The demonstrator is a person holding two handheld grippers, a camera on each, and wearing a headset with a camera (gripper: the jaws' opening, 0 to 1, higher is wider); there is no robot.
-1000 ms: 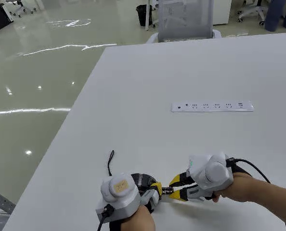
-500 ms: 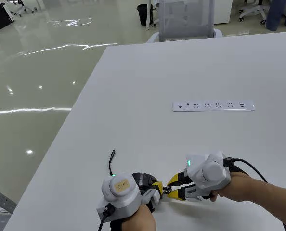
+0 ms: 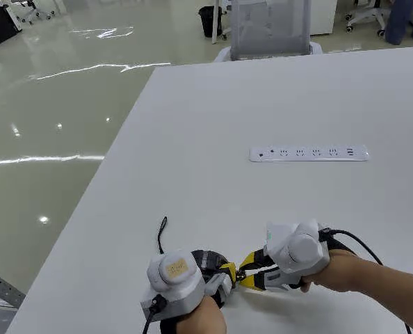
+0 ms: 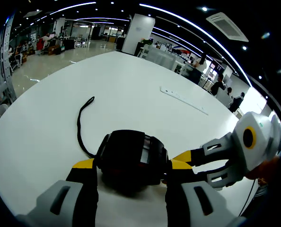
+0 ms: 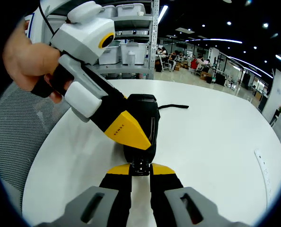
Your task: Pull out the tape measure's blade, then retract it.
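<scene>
Right gripper [image 3: 252, 273] edged slightly closer to the round black tape measure [image 3: 205, 260].
Left gripper [image 3: 224, 273] clamped its case; right jaws pinched the metal blade tip [image 5: 140, 166].

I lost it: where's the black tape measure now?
The black tape measure sits low in the head view on the white table, in the jaws of the left gripper, the right gripper pinching its tip.

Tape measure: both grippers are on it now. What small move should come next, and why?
Probably draw the right gripper slowly away from the tape measure while the left gripper holds firm. The left jaws clamp its black case on both sides, the right jaws look closed on the blade tip at its mouth, and no blade is out yet.
</scene>
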